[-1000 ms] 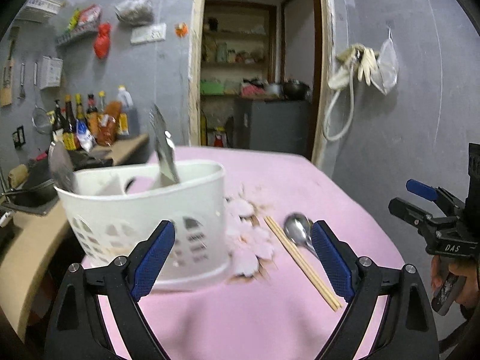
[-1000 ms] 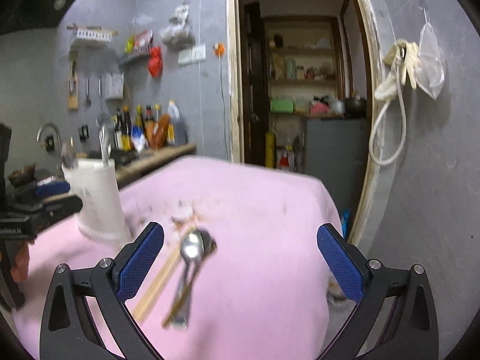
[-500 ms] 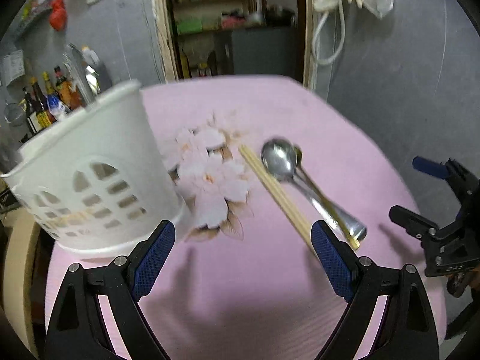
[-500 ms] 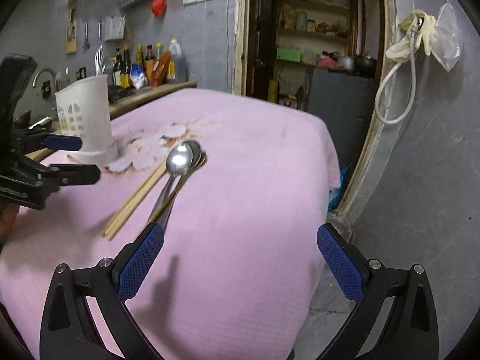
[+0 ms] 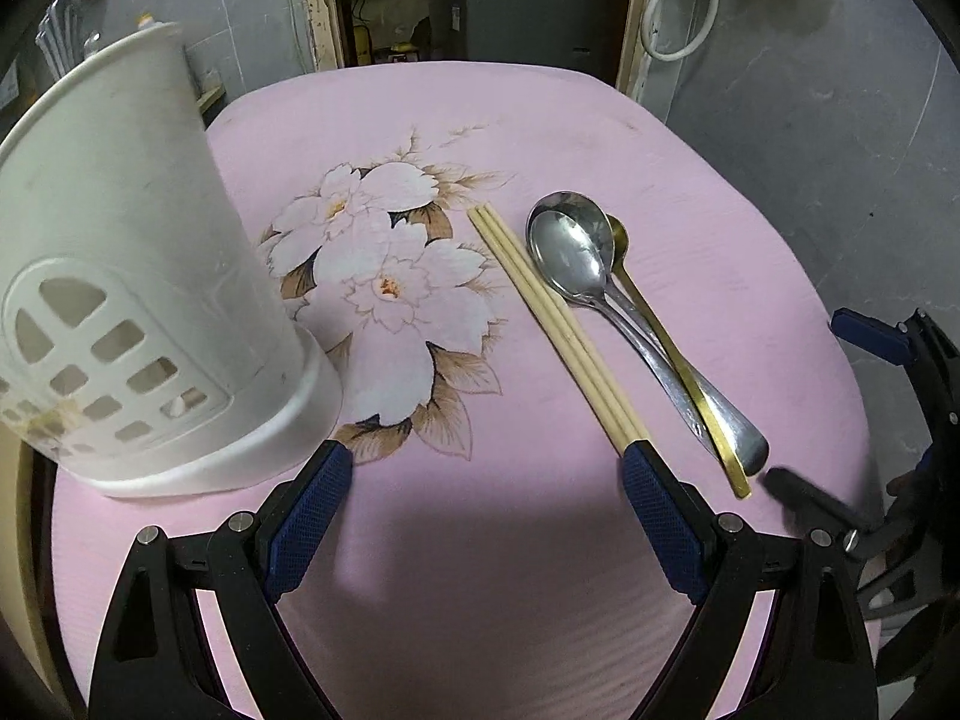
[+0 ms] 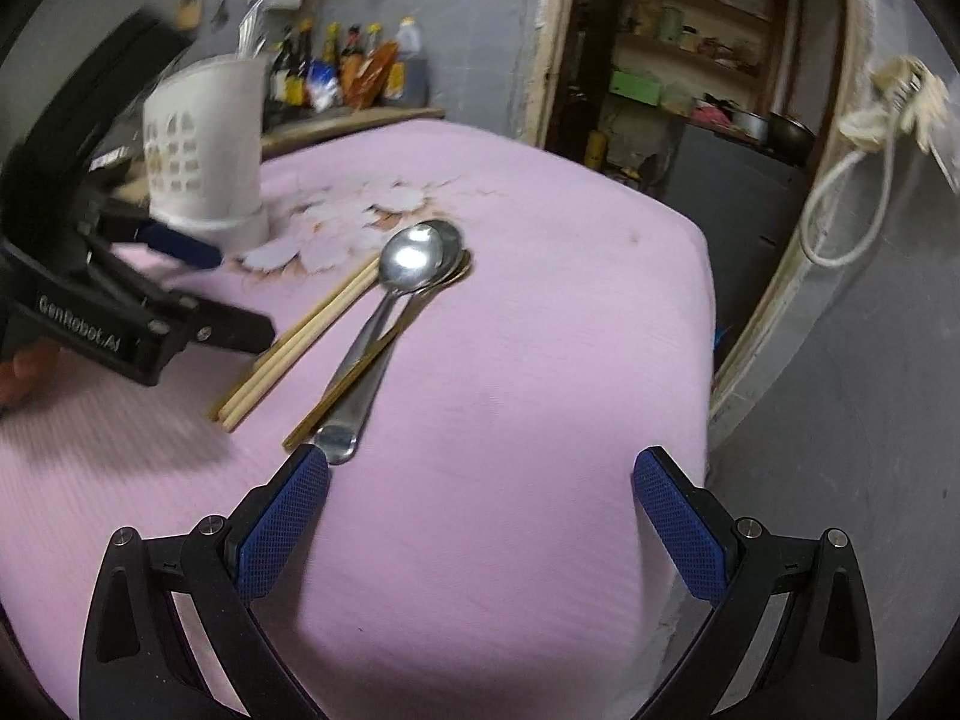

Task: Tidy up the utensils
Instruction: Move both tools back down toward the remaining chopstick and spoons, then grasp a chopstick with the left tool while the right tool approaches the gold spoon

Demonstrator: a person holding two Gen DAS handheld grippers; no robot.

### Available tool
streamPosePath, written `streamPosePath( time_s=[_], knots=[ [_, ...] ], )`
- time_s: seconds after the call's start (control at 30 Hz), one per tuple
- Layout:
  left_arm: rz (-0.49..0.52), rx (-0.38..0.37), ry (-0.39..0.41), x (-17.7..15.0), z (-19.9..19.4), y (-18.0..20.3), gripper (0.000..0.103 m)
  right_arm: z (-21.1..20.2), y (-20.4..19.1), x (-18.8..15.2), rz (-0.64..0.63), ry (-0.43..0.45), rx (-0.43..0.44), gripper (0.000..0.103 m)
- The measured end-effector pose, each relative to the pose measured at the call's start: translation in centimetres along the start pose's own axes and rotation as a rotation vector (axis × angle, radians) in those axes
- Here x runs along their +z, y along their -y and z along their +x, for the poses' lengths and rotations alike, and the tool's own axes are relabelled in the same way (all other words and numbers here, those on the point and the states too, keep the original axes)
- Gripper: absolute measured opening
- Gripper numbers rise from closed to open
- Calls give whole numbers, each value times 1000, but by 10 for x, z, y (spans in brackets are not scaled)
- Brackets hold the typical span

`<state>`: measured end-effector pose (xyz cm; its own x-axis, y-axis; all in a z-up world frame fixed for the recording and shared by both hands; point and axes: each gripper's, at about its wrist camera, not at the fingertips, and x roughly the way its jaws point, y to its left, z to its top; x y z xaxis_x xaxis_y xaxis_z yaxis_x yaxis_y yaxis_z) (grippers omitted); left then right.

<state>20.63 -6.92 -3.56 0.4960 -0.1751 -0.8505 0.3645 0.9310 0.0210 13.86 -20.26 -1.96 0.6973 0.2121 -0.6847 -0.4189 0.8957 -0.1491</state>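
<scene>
Chopsticks (image 5: pixel 555 324) and spoons (image 5: pixel 600 282) ahead, between wide-open left gripper (image 5: pixel 480 516), wide-open right gripper (image 6: pixel 480 516)

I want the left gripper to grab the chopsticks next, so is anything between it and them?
Nothing visible. The left gripper is open over bare pink cloth, and the chopsticks run right up to its right finger. The spoons lie beside them on the far side, not in the path.

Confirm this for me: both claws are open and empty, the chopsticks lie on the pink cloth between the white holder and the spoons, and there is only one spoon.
One detail is wrong: the left wrist view shows two silver spoons stacked, plus a slim gold utensil beside them. The rest holds: the left claw and right claw are open and empty, and the chopsticks lie between holder and spoons.
</scene>
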Motion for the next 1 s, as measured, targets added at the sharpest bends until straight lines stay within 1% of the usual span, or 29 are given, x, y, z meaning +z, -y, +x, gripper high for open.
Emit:
streamPosePath(
  time_s=[0.1,0.2,0.37,0.43,0.53,0.67,0.77,0.83,0.9,0.93,0.97,1.0],
  knots=[
    [5,6,-4,3,2,1,89,3,-5,4,-39,-9,-19,103],
    [0,9,-7,7,5,1,89,6,-4,7,-42,-19,-30,103],
    [-15,13,-6,11,7,2,89,5,8,9,-2,1,-98,103],
    [-15,14,-2,13,8,3,88,8,15,9,22,-7,-128,103],
    [-14,18,5,17,11,5,88,9,24,7,65,-9,-92,103],
    [-28,15,13,20,12,2,81,6,26,6,77,14,-67,103],
    [-28,12,18,20,10,-1,78,4,24,6,77,22,-42,103],
    [-26,18,18,18,9,1,77,5,22,7,69,25,-38,103],
    [-18,28,17,17,8,2,75,6,20,9,60,27,-42,103],
    [-14,34,18,17,8,3,70,7,20,11,58,28,-45,103],
    [-7,48,18,18,9,5,60,7,20,12,58,28,-50,103],
    [2,64,20,19,11,7,56,8,21,12,60,28,-55,103]
  ],
)
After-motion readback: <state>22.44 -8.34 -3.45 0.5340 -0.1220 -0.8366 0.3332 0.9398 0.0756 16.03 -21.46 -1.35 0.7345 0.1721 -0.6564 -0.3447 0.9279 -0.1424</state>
